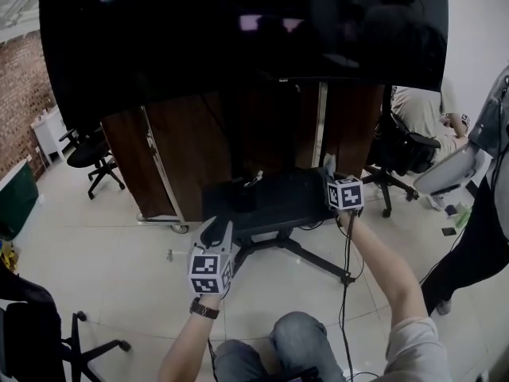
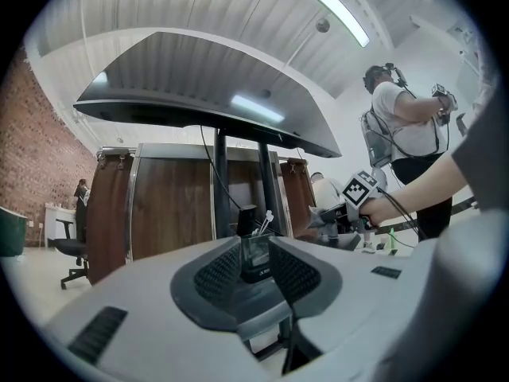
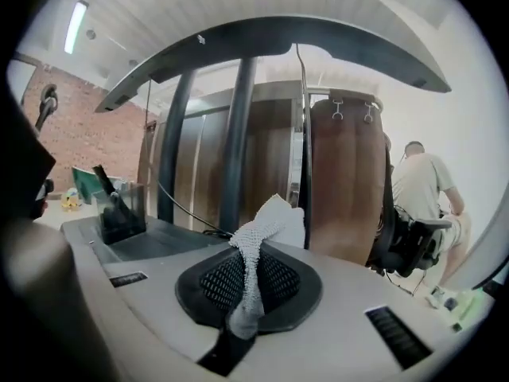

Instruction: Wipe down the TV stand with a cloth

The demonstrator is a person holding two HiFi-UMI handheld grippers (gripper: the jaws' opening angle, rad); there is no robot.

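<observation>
cloth clamped at the tv stand's right end

the right gripper [image 1: 330, 173] was clenched on a white cloth [image 3: 258, 237] at the right end of the tv stand [image 1: 278, 201] shelf. the left gripper [image 1: 216, 228] hung at the shelf's front left with its jaws parted and empty. a small holder [image 2: 254, 253] stood just beyond them.

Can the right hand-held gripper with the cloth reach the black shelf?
Probably yes: the right hand-held gripper, shut on the cloth, is right at the shelf's edge, and nothing seems to be in between.
</observation>
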